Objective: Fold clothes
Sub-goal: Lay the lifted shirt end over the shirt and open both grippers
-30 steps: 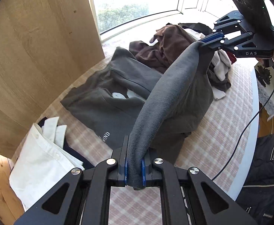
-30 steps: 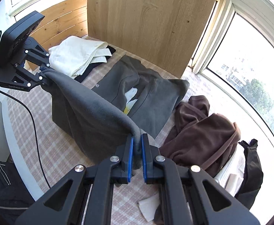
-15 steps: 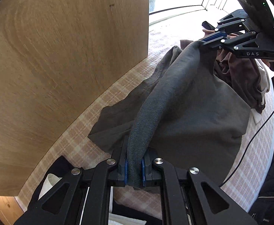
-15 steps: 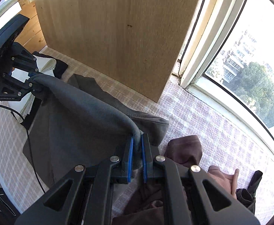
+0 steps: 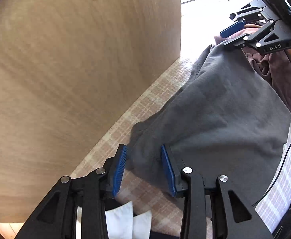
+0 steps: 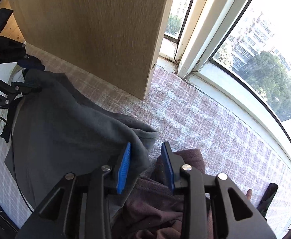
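Both hand-held grippers spread over the grey sweatshirt (image 5: 225, 109)

The left hand-held gripper (image 5: 144, 168), bottom centre, straddles its edge; the right hand-held gripper (image 6: 146, 166), lower centre, gapes beside its corner.

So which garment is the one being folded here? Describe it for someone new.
Start at the tall wooden panel beside the window. At its foot, on the checked cloth, lies a dark grey sweatshirt, spread flat. The crumpled brown fleece garment beside it is bunched, not flat.
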`<state>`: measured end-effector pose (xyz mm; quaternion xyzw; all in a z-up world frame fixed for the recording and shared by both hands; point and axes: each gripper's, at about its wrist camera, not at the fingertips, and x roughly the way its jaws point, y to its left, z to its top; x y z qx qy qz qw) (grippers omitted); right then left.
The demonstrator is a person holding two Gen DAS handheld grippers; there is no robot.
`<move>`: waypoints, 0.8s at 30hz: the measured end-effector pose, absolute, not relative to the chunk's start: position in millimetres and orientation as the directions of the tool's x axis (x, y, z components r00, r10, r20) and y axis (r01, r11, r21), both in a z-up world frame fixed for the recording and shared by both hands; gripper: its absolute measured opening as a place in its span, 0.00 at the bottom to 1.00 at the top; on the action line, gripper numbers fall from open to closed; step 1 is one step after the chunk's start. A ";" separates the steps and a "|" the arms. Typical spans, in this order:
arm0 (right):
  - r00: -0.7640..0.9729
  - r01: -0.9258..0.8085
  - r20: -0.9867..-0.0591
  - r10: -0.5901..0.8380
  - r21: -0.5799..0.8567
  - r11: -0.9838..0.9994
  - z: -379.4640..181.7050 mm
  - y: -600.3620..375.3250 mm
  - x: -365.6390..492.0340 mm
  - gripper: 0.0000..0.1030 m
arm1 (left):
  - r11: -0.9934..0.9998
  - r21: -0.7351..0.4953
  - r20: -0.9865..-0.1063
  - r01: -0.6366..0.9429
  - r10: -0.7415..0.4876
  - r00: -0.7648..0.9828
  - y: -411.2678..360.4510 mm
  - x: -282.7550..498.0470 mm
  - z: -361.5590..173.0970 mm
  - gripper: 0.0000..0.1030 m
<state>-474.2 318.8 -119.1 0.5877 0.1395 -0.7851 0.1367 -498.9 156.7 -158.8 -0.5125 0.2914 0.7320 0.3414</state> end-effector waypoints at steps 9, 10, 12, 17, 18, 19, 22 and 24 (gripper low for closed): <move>-0.320 0.375 -0.934 -0.162 0.032 -0.926 -73.6 334.8 -400.9 0.32 | -0.624 -0.049 -0.931 -0.780 0.312 -0.191 109.6 -415.5 -135.0 0.36; -0.307 0.380 -0.937 -0.170 0.043 -0.924 -77.9 333.4 -384.9 0.33 | -0.618 -0.085 -0.933 -0.782 0.324 -0.155 107.0 -398.4 -140.3 0.36; -0.280 0.389 -0.942 -0.184 0.064 -0.919 -86.5 330.7 -353.1 0.33 | -0.616 -0.143 -0.938 -0.775 0.334 -0.093 102.2 -366.6 -155.8 0.36; -0.213 0.376 -0.959 -0.188 0.097 -0.922 -113.8 331.8 -298.9 0.33 | -0.642 -0.243 -0.935 -0.727 0.354 0.000 96.5 -324.2 -191.6 0.36; -0.206 0.375 -0.962 -0.182 0.095 -0.922 -118.6 331.9 -292.1 0.33 | -0.645 -0.249 -0.933 -0.722 0.361 0.000 98.7 -322.6 -195.9 0.36; -0.198 0.374 -0.963 -0.184 0.099 -0.922 -122.9 332.7 -288.6 0.33 | -0.643 -0.268 -0.925 -0.718 0.379 0.006 101.1 -322.0 -198.7 0.36; -0.191 0.383 -0.963 -0.190 0.105 -0.918 -131.8 335.8 -283.6 0.34 | -0.630 -0.310 -0.904 -0.712 0.426 0.017 111.1 -322.9 -203.4 0.34; -0.189 0.393 -0.963 -0.193 0.106 -0.913 -134.8 335.4 -283.7 0.34 | -0.618 -0.307 -0.904 -0.724 0.427 0.019 118.3 -323.1 -205.2 0.32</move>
